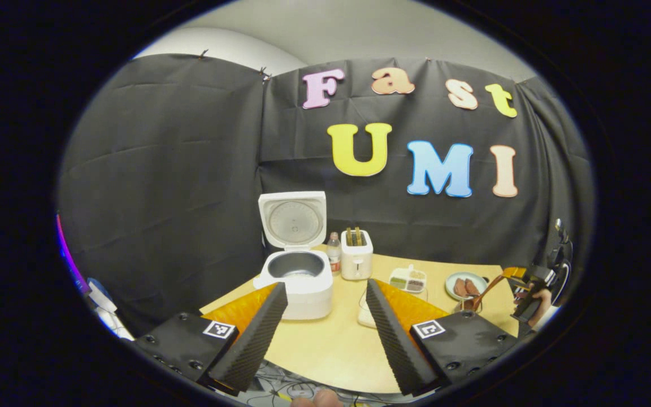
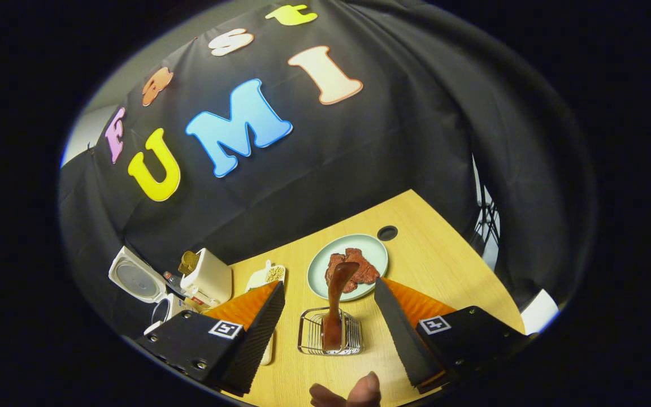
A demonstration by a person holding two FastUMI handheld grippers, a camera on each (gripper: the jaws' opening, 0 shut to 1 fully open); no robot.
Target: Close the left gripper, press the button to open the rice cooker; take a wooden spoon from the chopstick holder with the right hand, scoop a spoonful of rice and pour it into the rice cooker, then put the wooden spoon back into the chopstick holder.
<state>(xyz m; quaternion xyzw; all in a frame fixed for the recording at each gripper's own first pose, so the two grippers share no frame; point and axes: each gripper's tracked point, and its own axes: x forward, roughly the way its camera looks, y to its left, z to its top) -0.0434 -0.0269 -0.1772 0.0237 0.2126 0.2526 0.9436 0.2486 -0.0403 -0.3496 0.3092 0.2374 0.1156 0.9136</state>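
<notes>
Wooden spoon [image 2: 338, 302] stands upright in chopstick holder [image 2: 330, 338], bowl up.

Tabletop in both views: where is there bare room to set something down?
Free: the near table in front of the rice cooker, and the far right corner beyond the plate of meat. Crowded: the back row of cooker, bottle, toaster, divided dish, and around the wire holder.

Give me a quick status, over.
Both grippers open, left gripper, right gripper. Rice cooker lid up. Wooden spoon standing in chopstick holder, ungripped. Nothing between.
</notes>
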